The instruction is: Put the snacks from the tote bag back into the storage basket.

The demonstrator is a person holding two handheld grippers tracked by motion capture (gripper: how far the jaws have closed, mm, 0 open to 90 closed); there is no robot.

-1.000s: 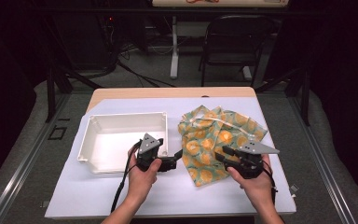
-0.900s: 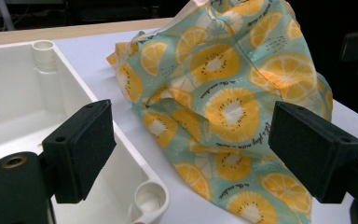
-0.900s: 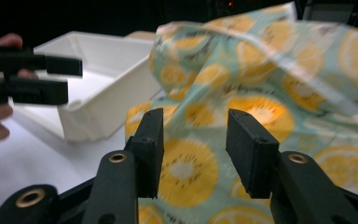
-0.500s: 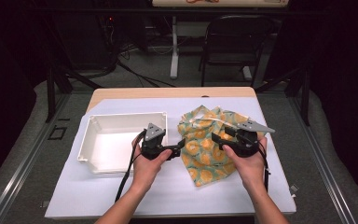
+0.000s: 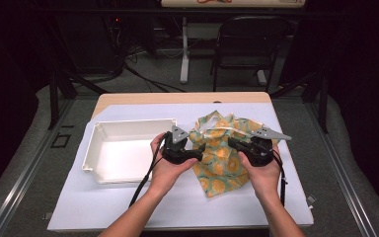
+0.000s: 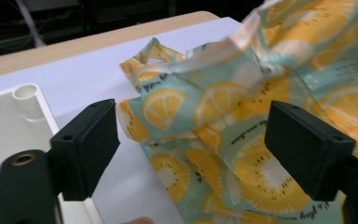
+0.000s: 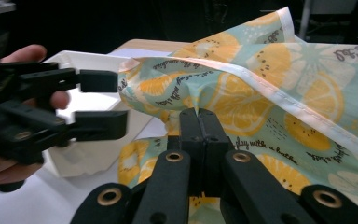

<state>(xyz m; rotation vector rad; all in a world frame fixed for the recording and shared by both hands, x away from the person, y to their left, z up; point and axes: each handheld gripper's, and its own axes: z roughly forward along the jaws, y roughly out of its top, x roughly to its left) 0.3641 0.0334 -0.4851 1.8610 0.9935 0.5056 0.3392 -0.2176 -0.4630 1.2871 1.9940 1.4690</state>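
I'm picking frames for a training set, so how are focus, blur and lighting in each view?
High view: the white-covered table is evenly lit, the room behind dark, the white tray slightly glaring. Left gripper view: the fruit-print cloth is sharp at centre, its lifted edge at the top blurred. Right gripper view: the shut right tongs and print are crisp, the left tongs readable, the background black.

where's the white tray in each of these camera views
High view: white tray left of centre, beside the left gripper.
Left gripper view: its corner at the left edge.
Right gripper view: left of centre, behind the left gripper.
Shared landmark: the citrus-print cloth.
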